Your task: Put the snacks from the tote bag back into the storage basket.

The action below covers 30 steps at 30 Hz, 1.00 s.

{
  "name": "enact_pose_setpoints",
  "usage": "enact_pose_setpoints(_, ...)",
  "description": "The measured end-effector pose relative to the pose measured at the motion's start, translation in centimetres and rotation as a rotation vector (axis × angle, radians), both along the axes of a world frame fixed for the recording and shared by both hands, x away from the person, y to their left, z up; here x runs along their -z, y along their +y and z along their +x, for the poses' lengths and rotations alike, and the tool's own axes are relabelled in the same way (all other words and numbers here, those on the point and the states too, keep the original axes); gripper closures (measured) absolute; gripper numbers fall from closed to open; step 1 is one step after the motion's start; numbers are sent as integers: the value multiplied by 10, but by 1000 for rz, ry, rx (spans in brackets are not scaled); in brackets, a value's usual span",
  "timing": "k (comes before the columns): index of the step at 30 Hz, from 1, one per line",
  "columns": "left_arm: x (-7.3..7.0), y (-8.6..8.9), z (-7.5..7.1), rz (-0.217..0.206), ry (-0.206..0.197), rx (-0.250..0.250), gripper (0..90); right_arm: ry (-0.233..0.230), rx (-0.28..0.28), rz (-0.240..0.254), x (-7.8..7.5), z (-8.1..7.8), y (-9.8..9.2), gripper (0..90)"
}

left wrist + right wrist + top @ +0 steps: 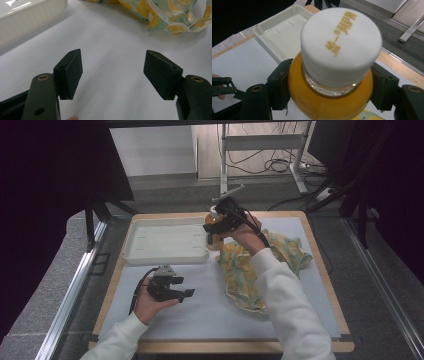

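- Pale grey mat over a wooden worktop point(320, 270), dark curtains around, cables on the floor behind.
- Right hand-held gripper point(220, 226) pinching an orange-juice bottle point(329, 100) by the shoulder, beside the white tray point(165, 255), at the fruit-print cloth point(250, 270).
- Left hand-held gripper point(175, 290) spread, empty.
- Apparently mid-carry; tray not yet loaded.
- Gold characters on the white cap point(340, 42), hard to read.

We are wearing white long sleeves point(292, 295). Our left gripper point(113, 72) and right gripper point(216, 231) are showing black jaws with brass-ringed screw holes, black cables trailing beside the white mat point(210, 315).
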<state>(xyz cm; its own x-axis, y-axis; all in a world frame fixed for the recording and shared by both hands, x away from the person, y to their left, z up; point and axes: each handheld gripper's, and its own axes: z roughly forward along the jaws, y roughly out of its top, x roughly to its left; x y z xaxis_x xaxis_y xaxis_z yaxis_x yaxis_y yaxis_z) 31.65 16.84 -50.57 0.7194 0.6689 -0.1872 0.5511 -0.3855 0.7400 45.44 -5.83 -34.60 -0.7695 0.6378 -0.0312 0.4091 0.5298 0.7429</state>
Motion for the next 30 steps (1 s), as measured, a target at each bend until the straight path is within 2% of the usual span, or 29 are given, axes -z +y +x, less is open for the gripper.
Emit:
enact_pose_setpoints(17,0,-1,-1,2,-3,10,314,4,-21,-9,6,9,28,301)
enact_pose_setpoints(30,0,-2,-1,1,3,17,314,24,-20,-5,23,20,48,301)
